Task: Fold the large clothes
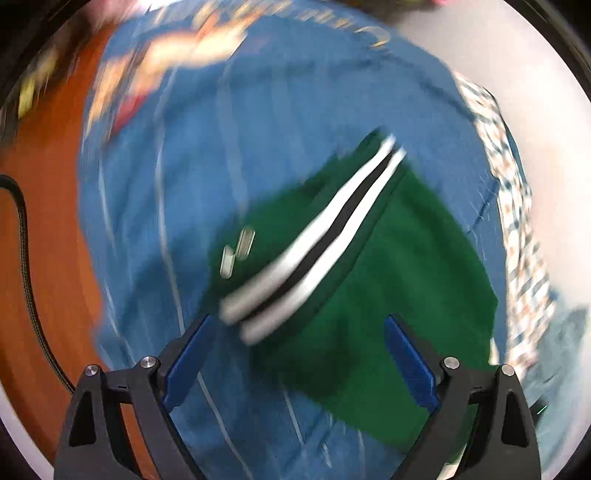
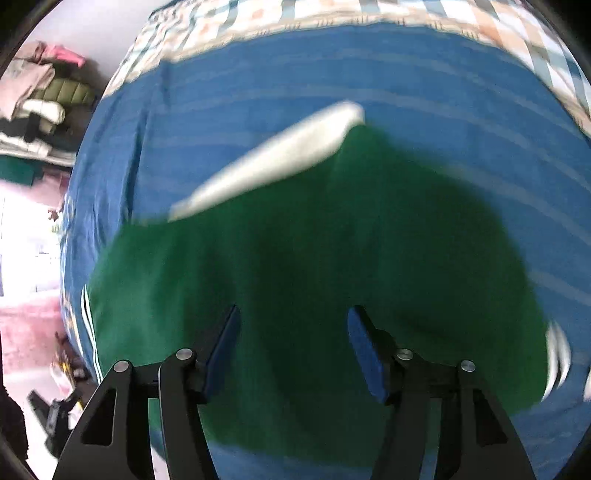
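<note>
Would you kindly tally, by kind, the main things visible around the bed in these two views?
Green garment: 1
Blue bedsheet: 1
Checked bedding at the sheet's edge: 1
Grippers, both open: left gripper, right gripper: 2
Pile of clothes, too blurred to count singly: 1
Total: 6

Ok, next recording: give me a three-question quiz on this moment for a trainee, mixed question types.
1. True or false: the left gripper has its fingers clamped shut on the green garment.
2. Multiple choice: the green garment lies on A) a blue bedspread, B) a bare wooden floor, C) a white table.
3. Fill in: the band across the garment in the left wrist view shows two white stripes with a ____ one between them.

Key: 1 false, both the left gripper and the right gripper are open above the cloth; 2 A; 3 black.
</note>
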`<state>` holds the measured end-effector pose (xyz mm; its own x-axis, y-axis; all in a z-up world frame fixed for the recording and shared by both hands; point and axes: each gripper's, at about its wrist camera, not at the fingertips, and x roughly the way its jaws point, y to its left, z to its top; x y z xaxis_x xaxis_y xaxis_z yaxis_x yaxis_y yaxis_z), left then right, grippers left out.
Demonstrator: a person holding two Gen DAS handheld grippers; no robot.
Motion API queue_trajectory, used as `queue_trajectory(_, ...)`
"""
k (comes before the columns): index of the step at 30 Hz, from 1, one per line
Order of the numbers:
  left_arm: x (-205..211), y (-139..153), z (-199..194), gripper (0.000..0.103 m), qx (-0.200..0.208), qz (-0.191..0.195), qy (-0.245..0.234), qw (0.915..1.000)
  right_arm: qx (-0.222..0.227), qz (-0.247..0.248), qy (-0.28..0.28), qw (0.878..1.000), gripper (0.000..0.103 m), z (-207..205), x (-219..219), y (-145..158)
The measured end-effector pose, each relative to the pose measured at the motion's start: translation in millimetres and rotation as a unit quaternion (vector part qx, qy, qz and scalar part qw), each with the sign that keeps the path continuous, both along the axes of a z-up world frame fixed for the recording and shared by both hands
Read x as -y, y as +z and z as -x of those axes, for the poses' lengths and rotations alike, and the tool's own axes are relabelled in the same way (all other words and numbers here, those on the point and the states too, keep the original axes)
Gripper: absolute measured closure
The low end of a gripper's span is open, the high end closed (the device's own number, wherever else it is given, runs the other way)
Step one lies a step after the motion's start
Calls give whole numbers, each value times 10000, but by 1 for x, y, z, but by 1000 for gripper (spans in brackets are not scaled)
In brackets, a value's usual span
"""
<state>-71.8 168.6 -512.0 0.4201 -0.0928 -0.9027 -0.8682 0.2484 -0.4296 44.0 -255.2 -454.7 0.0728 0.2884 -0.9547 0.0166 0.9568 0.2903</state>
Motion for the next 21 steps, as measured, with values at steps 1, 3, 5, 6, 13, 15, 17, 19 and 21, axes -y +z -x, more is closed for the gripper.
queue_trajectory(1, 6, -11, 5, 10, 148, 232, 209, 9994, -78, -53, -8, 10000, 40, 14, -2, -4)
queue_trajectory(3, 14, -32, 12, 11, 457, 546, 600, 9957, -246, -58, -76, 9997, 40, 35, -7, -18)
queue_trajectory(5, 15, -47, 9, 11, 597, 532, 918, 9926, -391, -112, -200, 9990, 40, 46, -7, -29)
queue_trajectory(6, 15, -47, 6, 11, 568, 377, 976, 9929, -443, -139, -294, 9985, 40, 52, -6, -34)
queue_trajectory(13, -5, -14, -44, 78, 242, -1126, 712, 9908, -417, -121, -256, 9987, 40, 51, -16, -45)
queue_trajectory(15, -4, 11, -62, 79, 510, -1478, 268, 9873, -406, -117, -231, 9988, 40, 51, -9, -41)
queue_trajectory(17, -3, 30, -68, 80, 1116, -1552, 7, 9816, -397, -158, -297, 9986, 40, 49, -6, -37)
queue_trajectory(19, -5, 35, -67, 80, 1530, -1472, -51, 9772, -433, -228, -428, 9979, 40, 52, 5, -35)
queue_trajectory(21, -10, 21, -63, 78, 1728, -1271, 4, 9767, -478, -334, -554, 9968, 40, 53, 10, -36)
